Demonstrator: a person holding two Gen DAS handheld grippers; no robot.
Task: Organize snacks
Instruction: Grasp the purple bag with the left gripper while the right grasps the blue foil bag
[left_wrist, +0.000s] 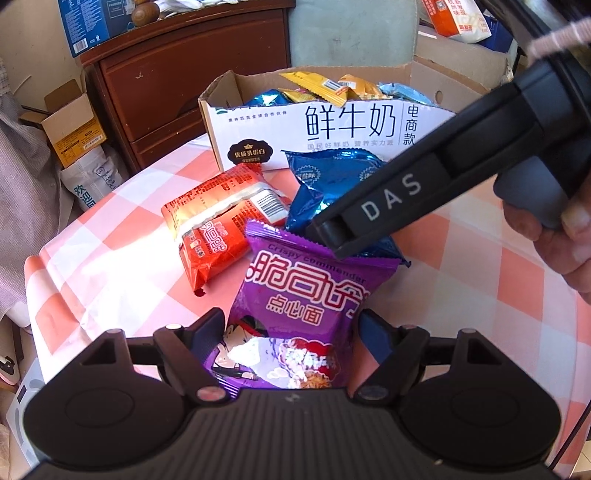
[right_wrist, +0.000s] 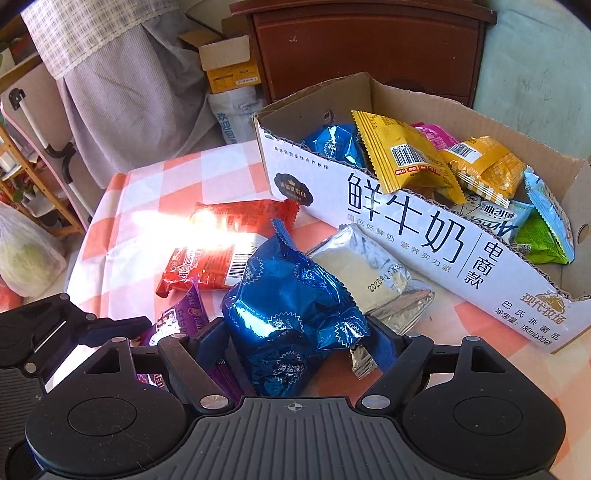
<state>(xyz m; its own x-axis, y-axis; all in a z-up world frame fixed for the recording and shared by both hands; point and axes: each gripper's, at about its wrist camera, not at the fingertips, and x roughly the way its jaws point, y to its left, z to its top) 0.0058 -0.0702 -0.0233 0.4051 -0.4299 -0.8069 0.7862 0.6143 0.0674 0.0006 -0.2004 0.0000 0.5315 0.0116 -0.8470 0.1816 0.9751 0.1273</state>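
Note:
My left gripper (left_wrist: 291, 332) has its fingers on both sides of a purple snack packet (left_wrist: 295, 306) that lies on the checked tablecloth; the pads touch its edges. My right gripper (right_wrist: 295, 339) is closed around a crinkled blue foil packet (right_wrist: 291, 314), seen also in the left wrist view (left_wrist: 328, 184) under the right gripper's body (left_wrist: 406, 192). A red packet (left_wrist: 214, 221) lies left of them, also in the right wrist view (right_wrist: 221, 251). A silver packet (right_wrist: 373, 269) lies by the white milk carton box (right_wrist: 406, 236), which holds several snack packets.
The box (left_wrist: 332, 129) stands at the table's far side. A dark wooden cabinet (left_wrist: 184, 74) and small cardboard boxes (left_wrist: 70, 125) stand behind the table. A cloth-covered chair (right_wrist: 122, 85) and a wooden shelf (right_wrist: 33, 184) are to the left.

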